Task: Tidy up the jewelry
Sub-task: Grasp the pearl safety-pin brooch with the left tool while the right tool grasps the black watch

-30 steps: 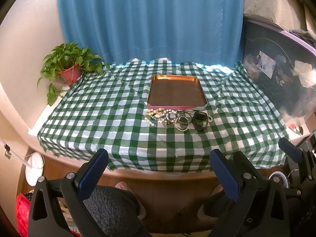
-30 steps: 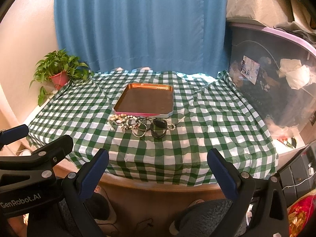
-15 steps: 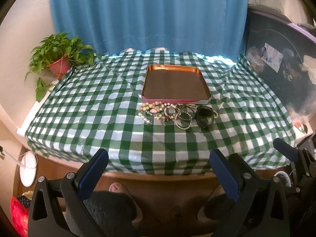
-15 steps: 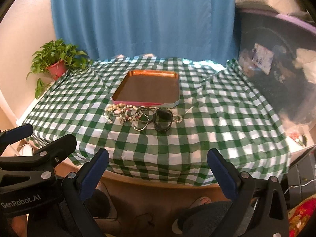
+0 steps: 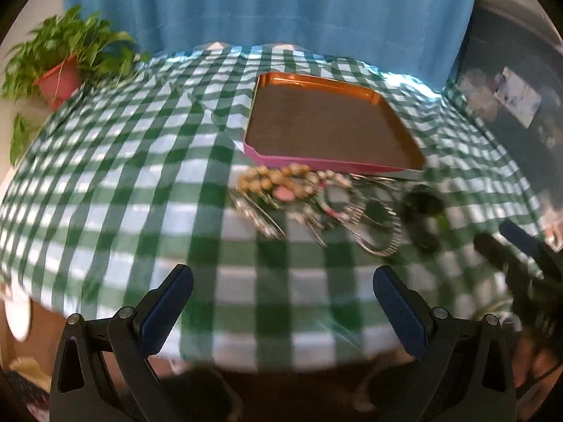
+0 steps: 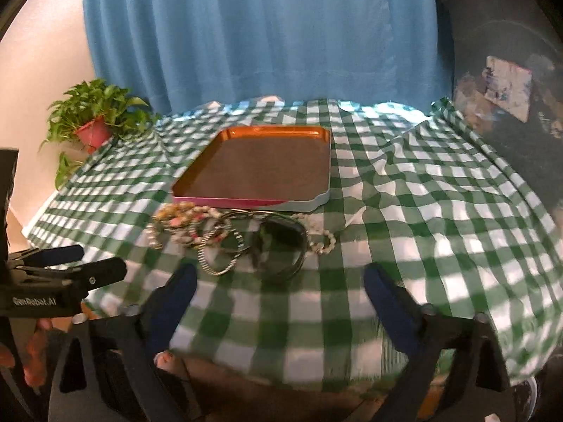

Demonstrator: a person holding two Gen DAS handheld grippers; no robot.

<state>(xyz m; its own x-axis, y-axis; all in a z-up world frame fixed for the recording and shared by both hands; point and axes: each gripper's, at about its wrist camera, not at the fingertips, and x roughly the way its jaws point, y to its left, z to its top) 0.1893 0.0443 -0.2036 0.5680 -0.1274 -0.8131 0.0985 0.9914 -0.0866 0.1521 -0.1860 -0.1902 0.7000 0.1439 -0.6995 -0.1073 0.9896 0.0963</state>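
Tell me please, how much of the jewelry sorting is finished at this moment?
Nothing is sorted yet: the tray is empty. All the jewelry lies in a heap on the checked cloth just in front of the tray. The left gripper and right gripper are open and hold nothing; the right's fingers have just been closing. Every piece remains.

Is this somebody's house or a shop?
Most likely a room in somebody's home. A table wears a green checked cloth, a potted plant sits by a blue curtain, and a pile of jewelry lies in front of an orange tray. That looks homely, not like a shop.
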